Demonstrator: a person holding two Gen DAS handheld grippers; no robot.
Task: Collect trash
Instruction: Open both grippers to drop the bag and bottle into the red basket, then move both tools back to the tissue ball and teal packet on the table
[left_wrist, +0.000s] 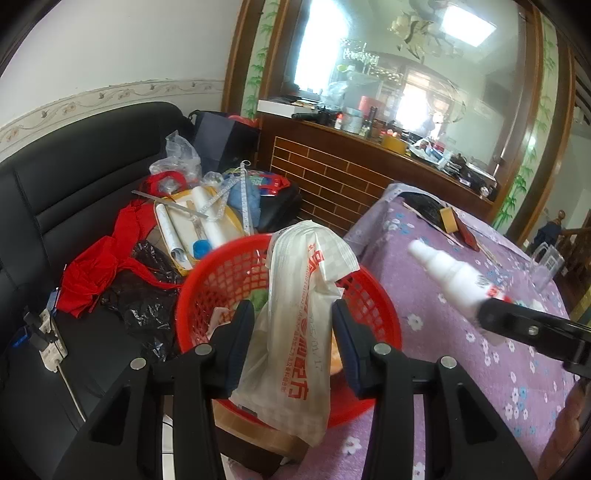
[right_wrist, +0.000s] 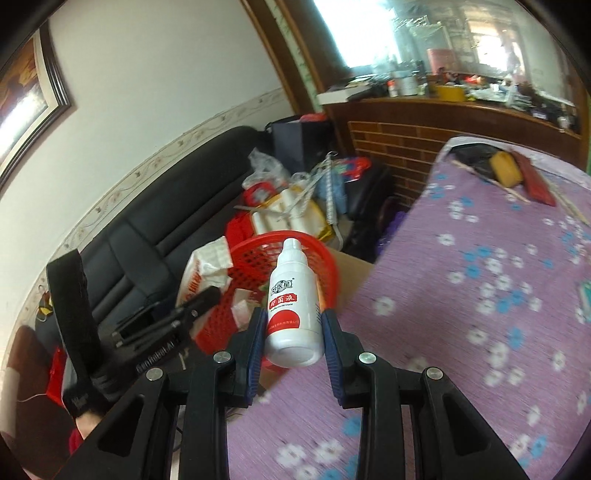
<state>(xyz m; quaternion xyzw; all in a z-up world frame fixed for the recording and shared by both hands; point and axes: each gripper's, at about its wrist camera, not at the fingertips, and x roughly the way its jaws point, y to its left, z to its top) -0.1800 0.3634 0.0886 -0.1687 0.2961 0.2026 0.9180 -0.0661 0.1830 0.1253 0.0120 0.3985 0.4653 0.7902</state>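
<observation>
Item 1. Left gripper (left_wrist: 293, 332): we held it over the red mesh basket (left_wrist: 384, 314). Its jaws stood wide apart with a white plastic bag printed in orange (left_wrist: 295, 325) hanging between them. We could not tell whether either pad pressed the bag, which draped loose over the basket's near rim.

Item 2. Right gripper (right_wrist: 293, 332): we had it closed on a small white bottle with a red label (right_wrist: 293, 314), gripped low on the body with the cap pointing forward toward the basket. In the left wrist view the same bottle (left_wrist: 448, 273) hung above the purple floral tablecloth (left_wrist: 498, 362), just right of the basket, not yet over it.

Item 3. Basket contents: some paper or wrapper scraps showed through the mesh; we could not name them.

Item 4. Surroundings: a black sofa (left_wrist: 74, 177) piled with a red cloth (left_wrist: 99, 266), black plastic (left_wrist: 144, 299) and paper rolls.

Risks, as we judged them:
- The bag, standing tall in the basket mouth, could deflect the bottle onto the cloth or floor if dropped from the side.
- The bottle is smooth and round, held near its base, so it could pivot or slip between the pads.
- The bag, half outside the rim, could slide out and fall.
- The two grippers were close and could collide above the basket.
</observation>
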